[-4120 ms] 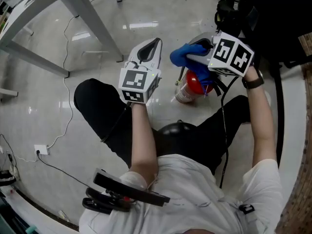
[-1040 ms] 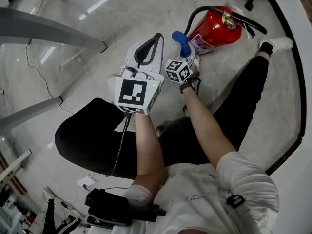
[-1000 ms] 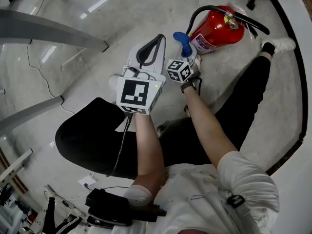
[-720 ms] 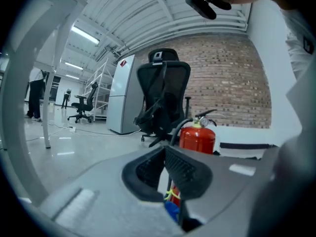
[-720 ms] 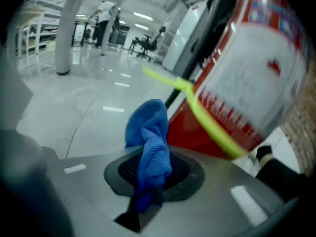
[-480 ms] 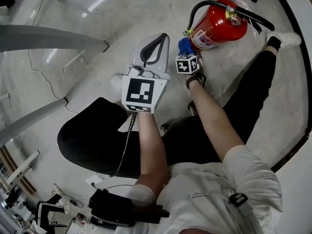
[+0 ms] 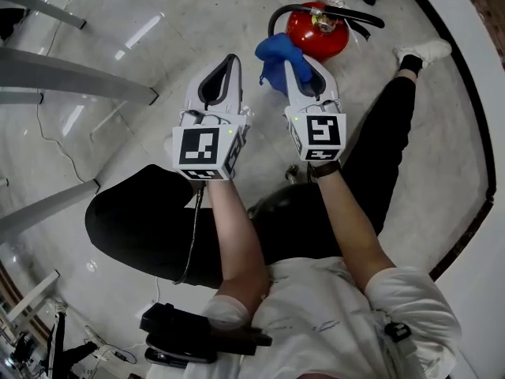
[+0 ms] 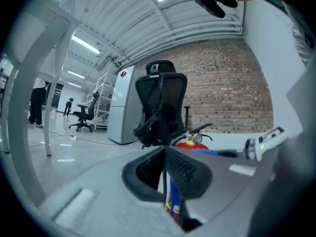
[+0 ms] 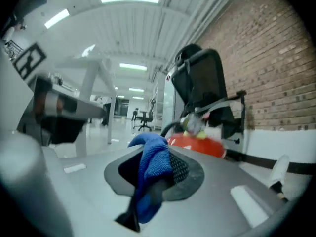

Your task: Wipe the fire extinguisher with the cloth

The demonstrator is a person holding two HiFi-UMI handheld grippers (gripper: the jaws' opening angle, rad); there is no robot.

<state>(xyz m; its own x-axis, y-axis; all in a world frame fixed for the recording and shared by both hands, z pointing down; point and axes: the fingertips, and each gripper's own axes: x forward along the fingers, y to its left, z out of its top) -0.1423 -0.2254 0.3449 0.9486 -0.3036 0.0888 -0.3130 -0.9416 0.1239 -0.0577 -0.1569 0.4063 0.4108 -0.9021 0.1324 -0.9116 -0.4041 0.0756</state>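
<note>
Head view, top centre: my right gripper [image 7: 295, 63] clamps the cloth [image 7: 274, 52] near the extinguisher [image 7: 318, 35]; left gripper [image 7: 224, 66] closed, empty. Next I'd press cloth onto the red body

Glossy red painted metal on extinguisher [image 7: 316, 36]; matt black rubber-like hose [image 7: 351, 16]. Blue cloth [image 7: 274, 54] of rough, knitted microfibre weave. Smooth matt grey-white plastic on left gripper [image 7: 231, 60] and right gripper [image 7: 295, 60], with ribbed black pads [image 9: 180, 170]. Polished, reflective stone-like floor [image 7: 150, 61]. Rough brick wall [image 9: 276, 58].
</note>
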